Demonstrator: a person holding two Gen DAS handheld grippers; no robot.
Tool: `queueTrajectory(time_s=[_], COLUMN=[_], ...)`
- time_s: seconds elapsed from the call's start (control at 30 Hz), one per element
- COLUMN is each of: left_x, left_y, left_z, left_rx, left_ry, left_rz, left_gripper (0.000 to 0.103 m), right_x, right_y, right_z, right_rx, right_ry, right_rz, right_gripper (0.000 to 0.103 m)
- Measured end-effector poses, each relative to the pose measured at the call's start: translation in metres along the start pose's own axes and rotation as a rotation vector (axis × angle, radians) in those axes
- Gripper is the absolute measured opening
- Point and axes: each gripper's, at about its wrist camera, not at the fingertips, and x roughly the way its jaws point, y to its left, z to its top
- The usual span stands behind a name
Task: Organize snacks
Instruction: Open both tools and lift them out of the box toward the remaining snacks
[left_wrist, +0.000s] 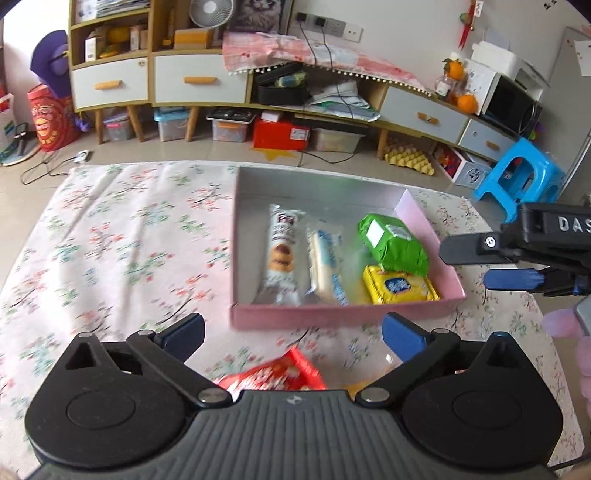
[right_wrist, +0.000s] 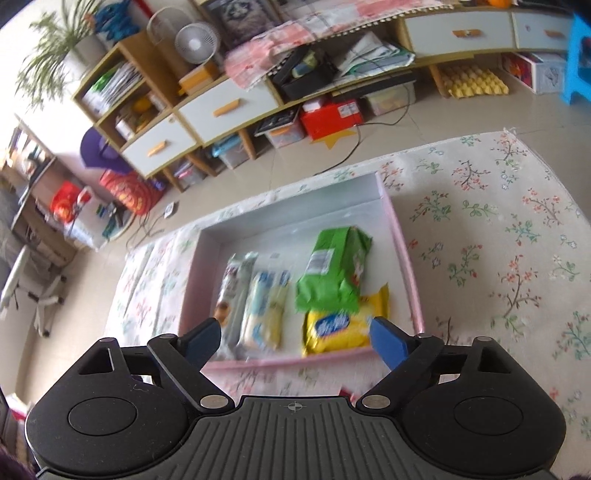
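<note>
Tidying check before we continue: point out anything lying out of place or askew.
The red snack packet lies on the floral cloth, outside the pink box, unlike the four packets inside. In the box, the green packet sits askew, overlapping the yellow packet. Nothing looks spilled or damaged.

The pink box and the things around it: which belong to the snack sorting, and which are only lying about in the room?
Belong to the job:
- pink box
- green packet
- yellow packet
- two long white packets
- red packet, outside the box

Just lying about:
- blue stool
- red carton
- fan
</note>
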Motion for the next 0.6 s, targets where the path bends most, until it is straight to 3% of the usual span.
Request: queueTrajectory(time_s=[0.17,0.4,0.6], left_x=[-0.012,-0.021,-0.027], left_y=[0.006,0.013,0.015], left_z=[-0.014,-0.032,-0.043], left_rx=[-0.006,0.0,0.028], left_ry=[0.004,0.003,-0.008], left_rz=[0.008,0.006,-0.002], left_gripper=[0.103,0.103,0.103], right_x=[-0.013,-0.022,-0.017], right_y=[0.02,0.028,0.024], right_z=[-0.021,-0.044,-0.062], right_rx=[-0.096,-0.136,-0.171], right_ry=[0.017,0.004,0.024], right_rz=[0.021,0.029,-0.037], right_gripper=[0.095,0.095,0.096])
